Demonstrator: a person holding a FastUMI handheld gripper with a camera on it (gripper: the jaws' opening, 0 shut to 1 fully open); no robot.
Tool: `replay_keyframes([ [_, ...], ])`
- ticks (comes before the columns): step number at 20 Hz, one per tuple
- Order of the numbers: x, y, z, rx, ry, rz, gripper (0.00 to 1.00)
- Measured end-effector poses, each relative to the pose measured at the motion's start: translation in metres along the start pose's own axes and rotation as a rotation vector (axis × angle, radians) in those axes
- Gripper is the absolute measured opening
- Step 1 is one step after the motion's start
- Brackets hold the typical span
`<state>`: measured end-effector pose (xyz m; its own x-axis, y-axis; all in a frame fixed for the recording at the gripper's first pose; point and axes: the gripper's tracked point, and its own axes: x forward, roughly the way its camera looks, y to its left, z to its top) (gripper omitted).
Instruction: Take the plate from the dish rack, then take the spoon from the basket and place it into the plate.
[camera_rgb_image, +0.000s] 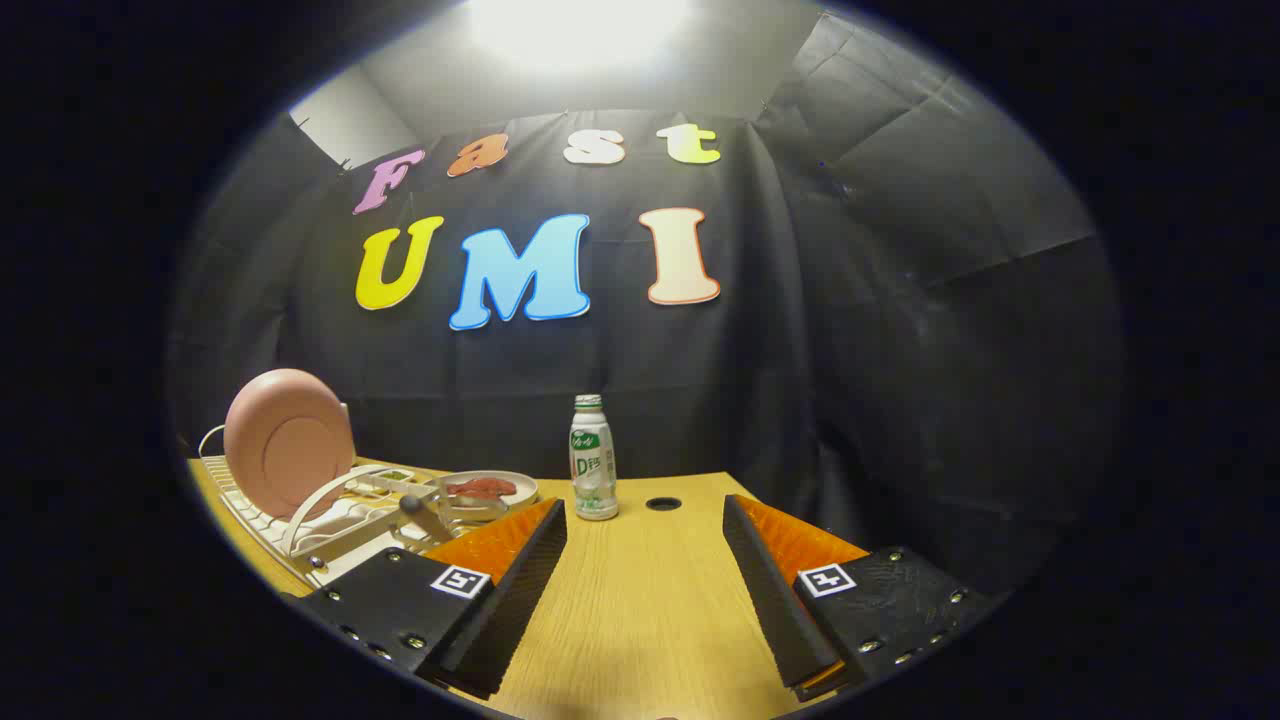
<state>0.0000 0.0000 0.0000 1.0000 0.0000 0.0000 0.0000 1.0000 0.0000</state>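
The wooden surface (640, 610) carries everything, with bare board ahead of the tongs (645, 560), which hover above it spread wide and pinching nothing — a fair sign, I judge, that the task has not begun.

Off to the left, beyond the left finger, sits the white dish rack (300, 520); the pink plate (288, 440) stands on edge in its slots, leaning slightly, as a rack is meant to hold it, so its rim is free to be gripped from above. The rack's near end is cut off behind the left finger.

A milk bottle (592, 460) stands upright just beyond the fingers, apart from the rack; it has no part in the task.

Beside the rack lies a shallow dish-like thing (487, 489) with something reddish in it — I cannot tell whether this is the basket. A dark-knobbed handle (412, 505) near it may be the spoon; too small to confirm.
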Motion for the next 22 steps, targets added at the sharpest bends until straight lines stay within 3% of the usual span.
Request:
replay_keyframes([
  [3,-0.007,-0.021,0.039,-0.063,-0.052,-0.045,0.96],
  [10,-0.073,-0.023,0.11,-0.06,0.0,-0.106,0.96],
  [17,-0.106,0.048,0.172,-0.022,0.013,-0.034,0.96],
  [22,-0.107,0.115,0.187,0.028,-0.004,0.065,0.96],
])
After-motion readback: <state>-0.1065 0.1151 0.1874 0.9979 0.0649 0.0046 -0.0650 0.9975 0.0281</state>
